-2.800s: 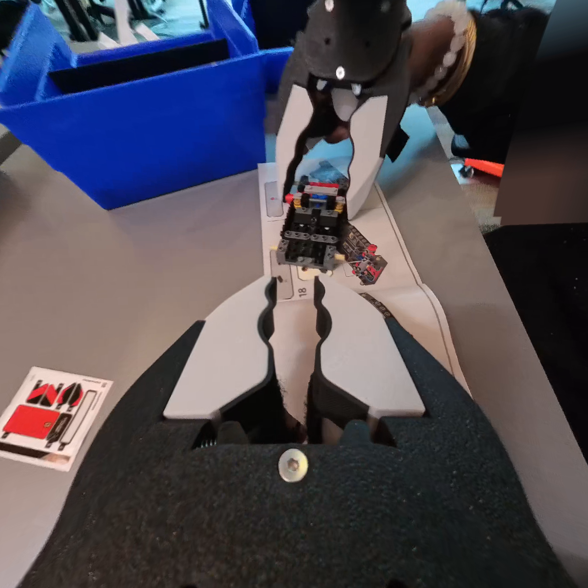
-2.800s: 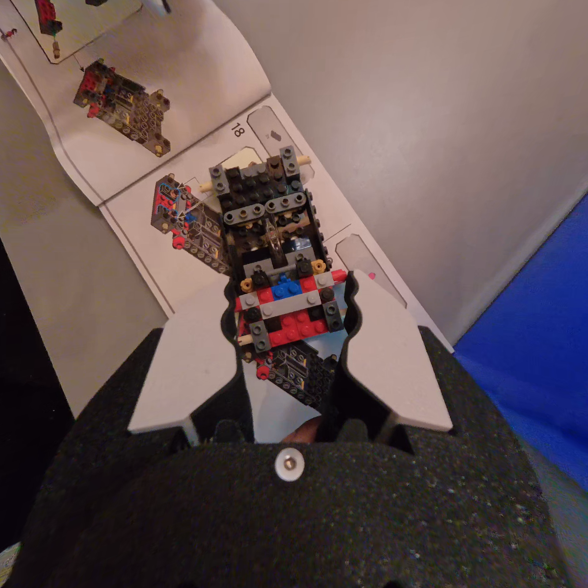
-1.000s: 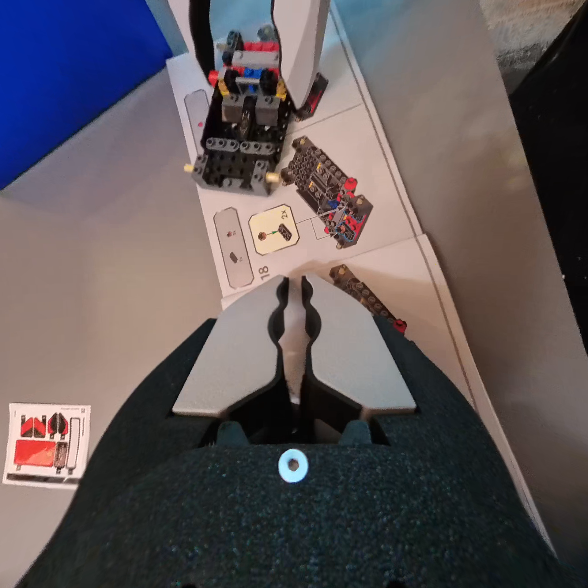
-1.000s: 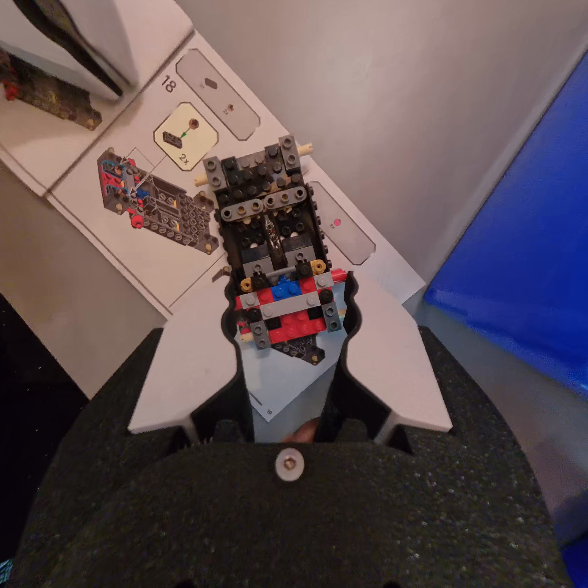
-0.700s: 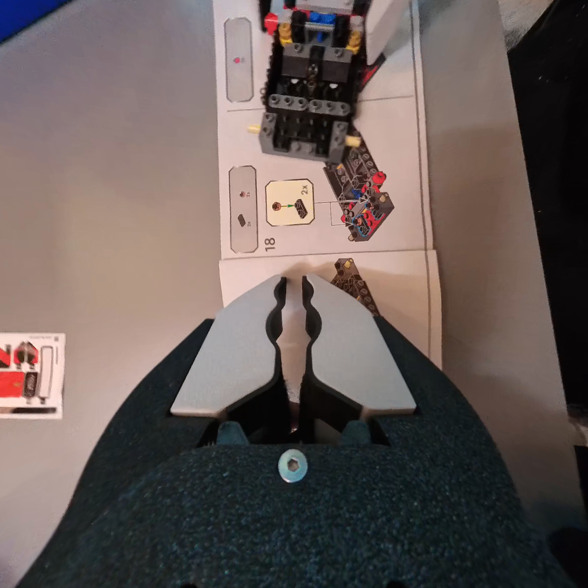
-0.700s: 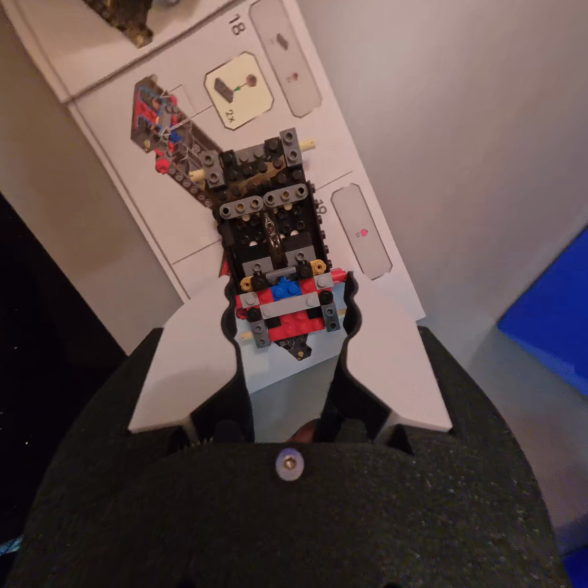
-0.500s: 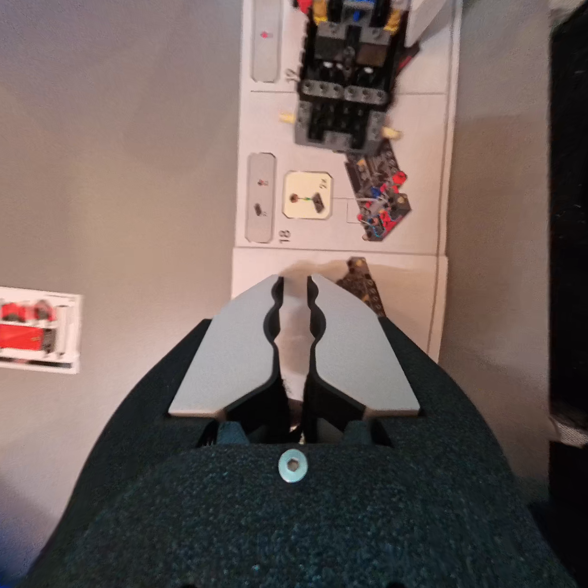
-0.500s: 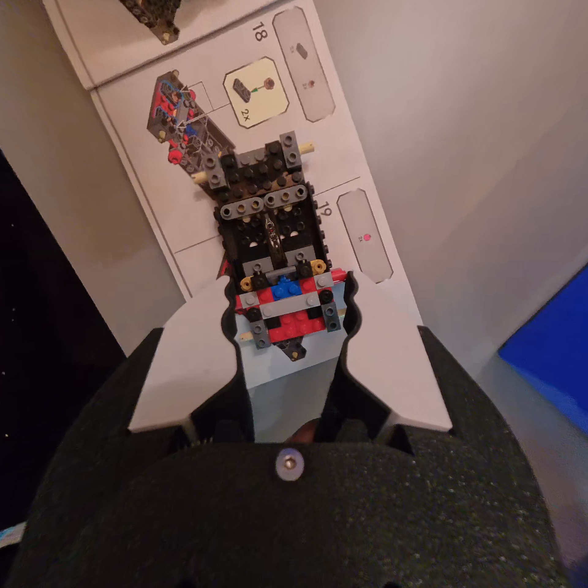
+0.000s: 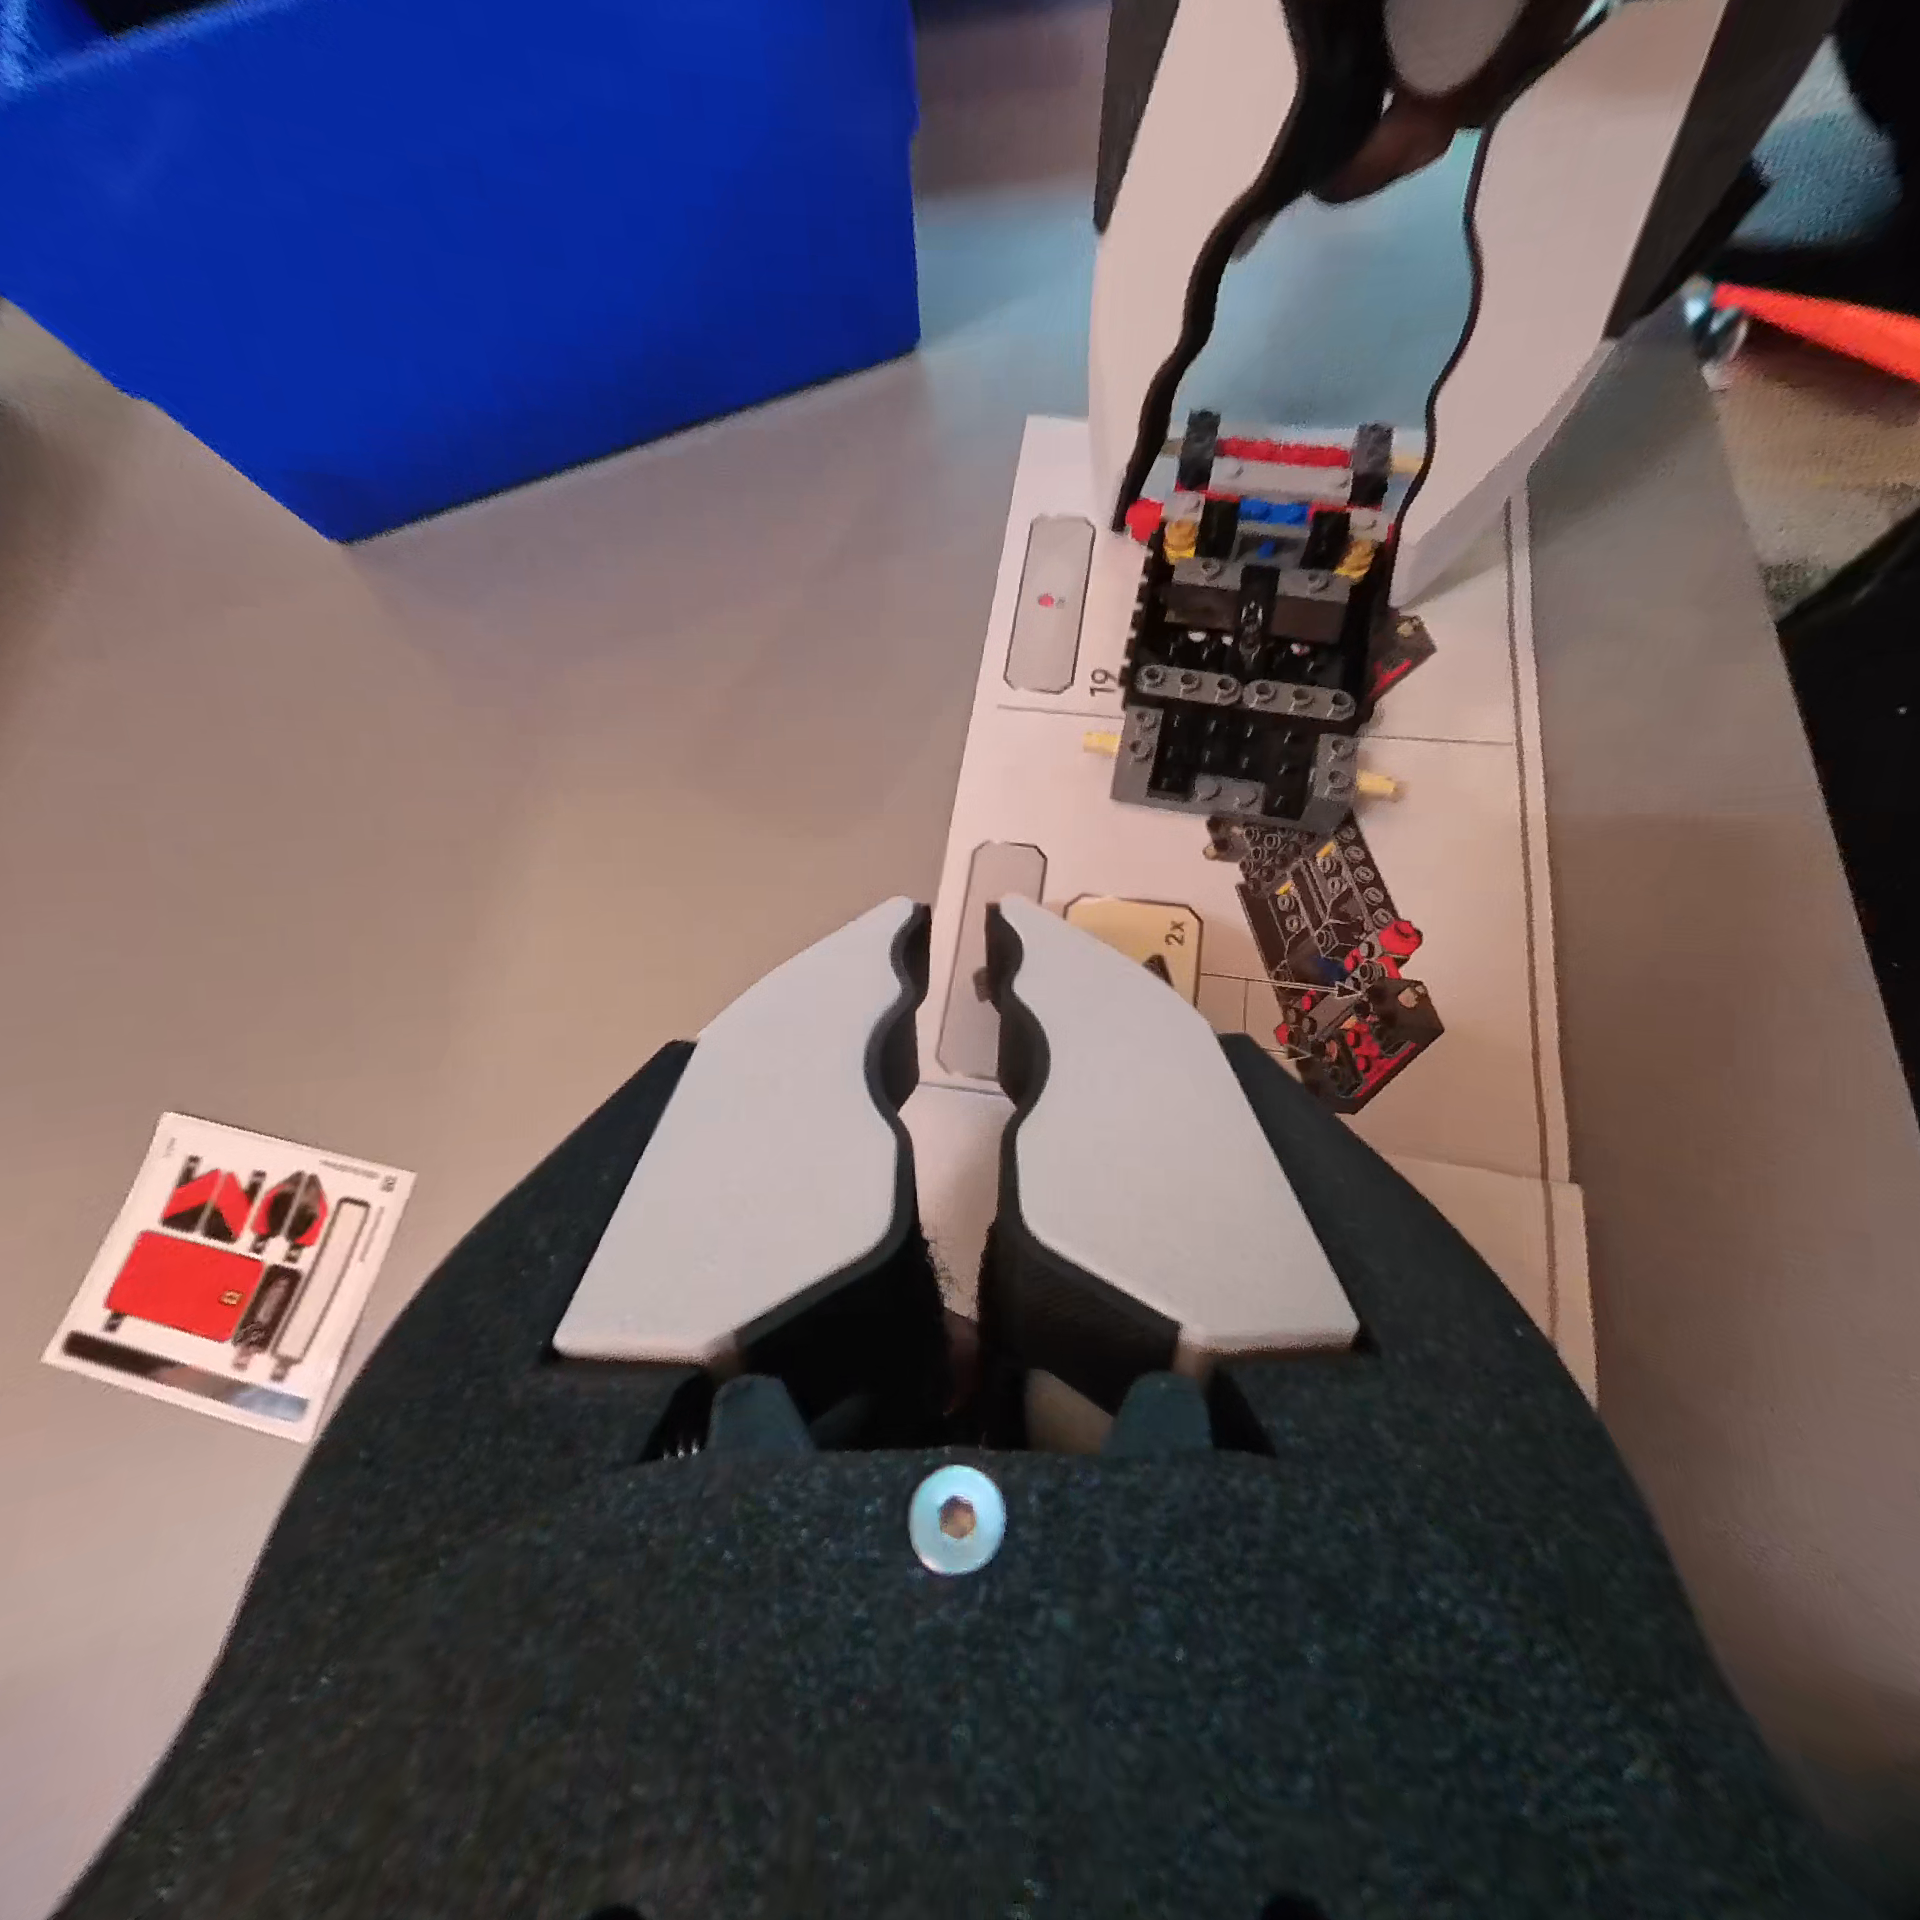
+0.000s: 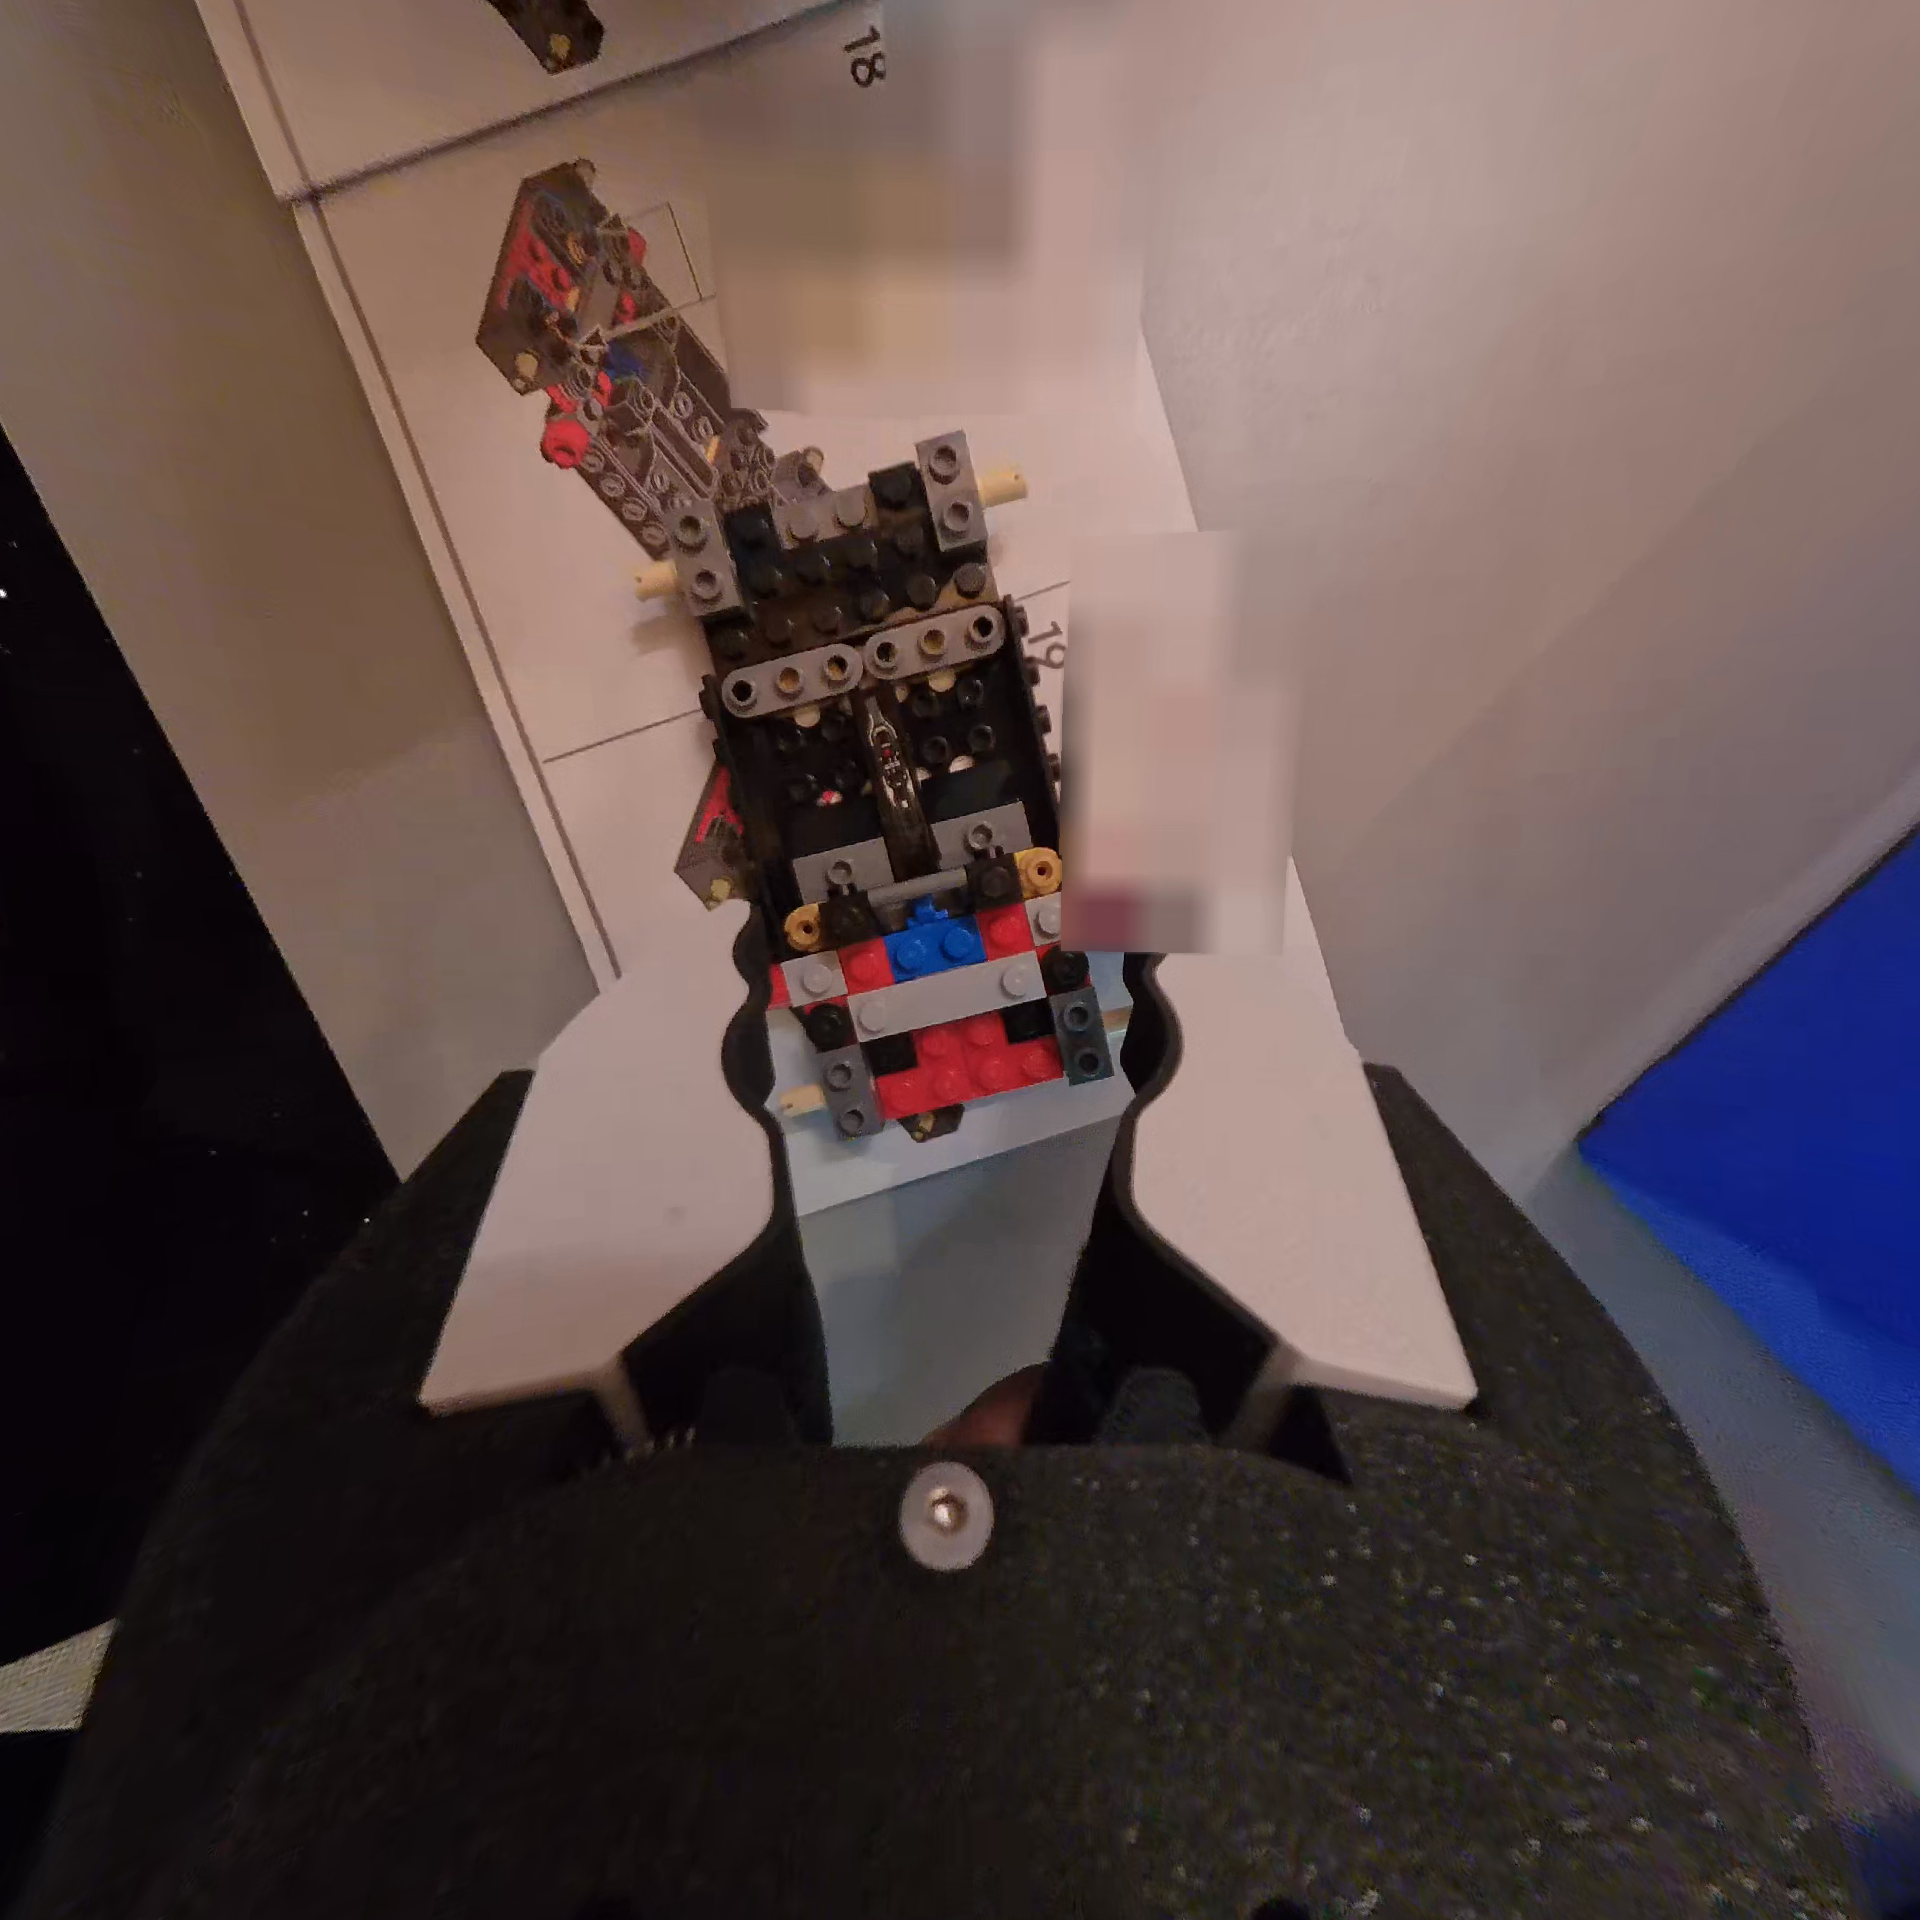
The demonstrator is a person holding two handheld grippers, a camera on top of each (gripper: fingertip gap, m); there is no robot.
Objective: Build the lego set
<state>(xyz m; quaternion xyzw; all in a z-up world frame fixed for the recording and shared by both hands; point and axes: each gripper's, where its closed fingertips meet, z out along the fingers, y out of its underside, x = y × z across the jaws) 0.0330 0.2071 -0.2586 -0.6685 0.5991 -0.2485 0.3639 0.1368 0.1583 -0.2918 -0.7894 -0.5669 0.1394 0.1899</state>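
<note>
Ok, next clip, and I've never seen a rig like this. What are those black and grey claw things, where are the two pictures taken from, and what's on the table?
Each claw is a hand-held gripper with two grey fingers; a person works one in each hand, and a camera on each looks forward along its fingers.

The left wrist view shows the left gripper with its fingers nearly together and nothing between them. Beyond it, the right gripper comes in from the top.

The right wrist view shows that right gripper shut on the red end of a partly built lego model, mostly black and grey.

On the grey table lie an open instruction booklet under the model, a small sticker sheet to the left, and a blue bin at the back.
</note>
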